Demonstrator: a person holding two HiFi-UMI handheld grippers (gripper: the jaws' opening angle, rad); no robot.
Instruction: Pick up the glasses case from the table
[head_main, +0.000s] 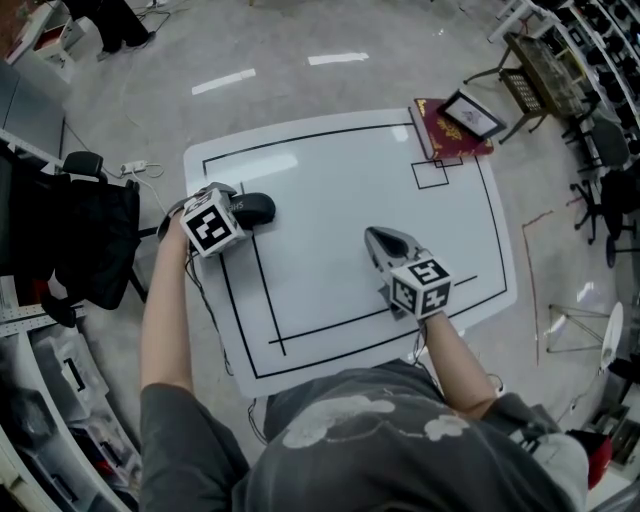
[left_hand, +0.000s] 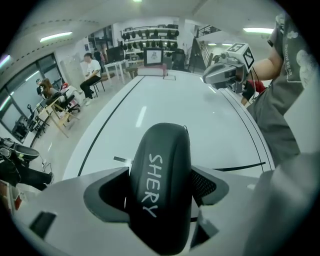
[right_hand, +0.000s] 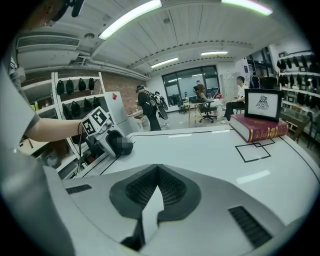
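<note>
The white table (head_main: 400, 200) with black taped lines carries a red book (head_main: 448, 132) and a framed picture (head_main: 474, 115) at its far corner. The black glasses case (left_hand: 161, 170) lies near the table's left edge, between the left gripper's (head_main: 238, 212) spread jaws, which are closing around it but do not seem to be pressing yet. The grasp is in hand; next comes a firm pinch, then a lift. The right gripper (head_main: 375, 238) hovers nearby, pressed together and empty.

White tabletop (head_main: 340, 190) before you, black tape lines (head_main: 262, 290) across it, red book (head_main: 450, 132) at your far right corner, framed picture (head_main: 473, 115) standing on it, taped square (head_main: 430, 176) just beside, power strip (head_main: 133, 167) on floor
</note>
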